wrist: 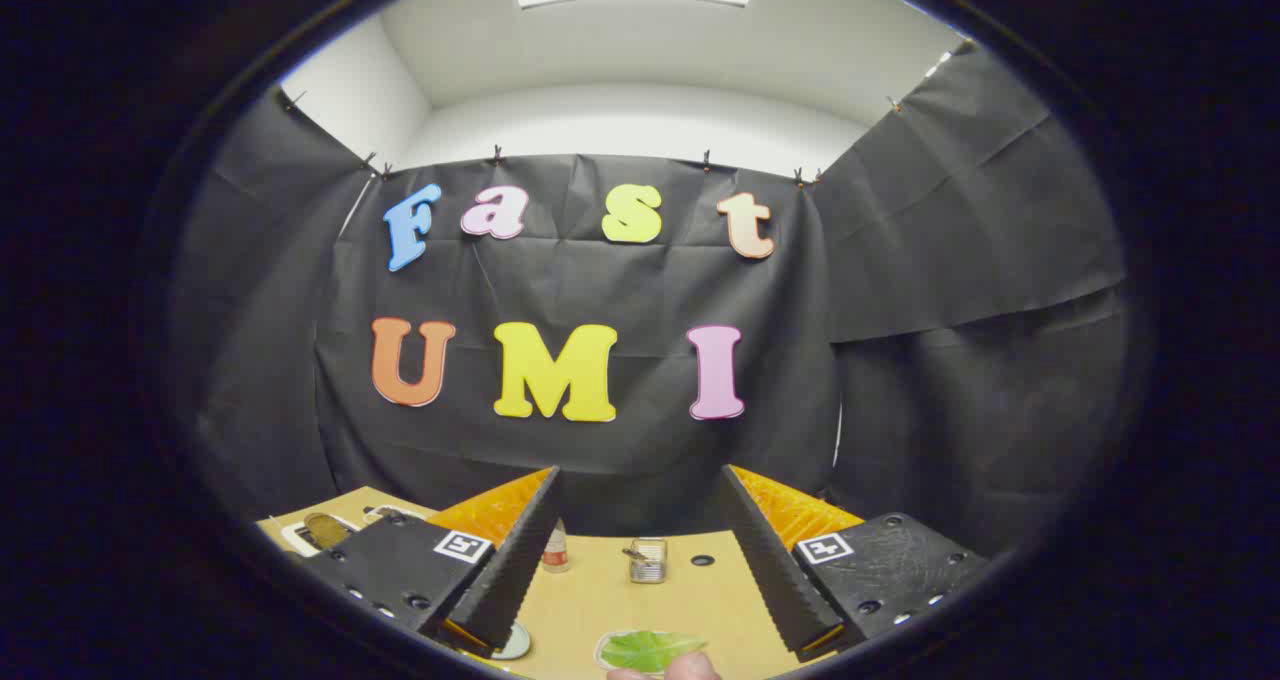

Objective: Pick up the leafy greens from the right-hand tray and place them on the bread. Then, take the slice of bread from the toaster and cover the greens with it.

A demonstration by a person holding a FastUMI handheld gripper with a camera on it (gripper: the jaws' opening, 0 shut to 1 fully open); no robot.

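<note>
A: Leafy greens [650, 648] sit in a small white tray [604, 648] on the wooden table [610, 590], near side, low between the two fingers. Something pinkish and rounded overlaps the tray's near rim. Can't tell what it is.

B: Claw state?

A: The gripper [640, 550] is spread wide, fingers well apart, holding nothing. Greens are not touching either finger.

B: What's farther out?

A: Small metal tin [648, 560] mid-table, past the greens. Left of it a small bottle [556, 550], right beside the left finger's inner edge. Dark hole in the tabletop just right of the tin.

B: Toaster? Bread?

A: White appliance [318, 532] at the far left, beyond the left finger, with something brownish in it. Too small and cut off to say it's the toaster. A round white rim [516, 642] peeks out under the left finger, contents hidden.

B: Backdrop?

A: Black cloth wall all round, white ceiling with a light panel above.
</note>
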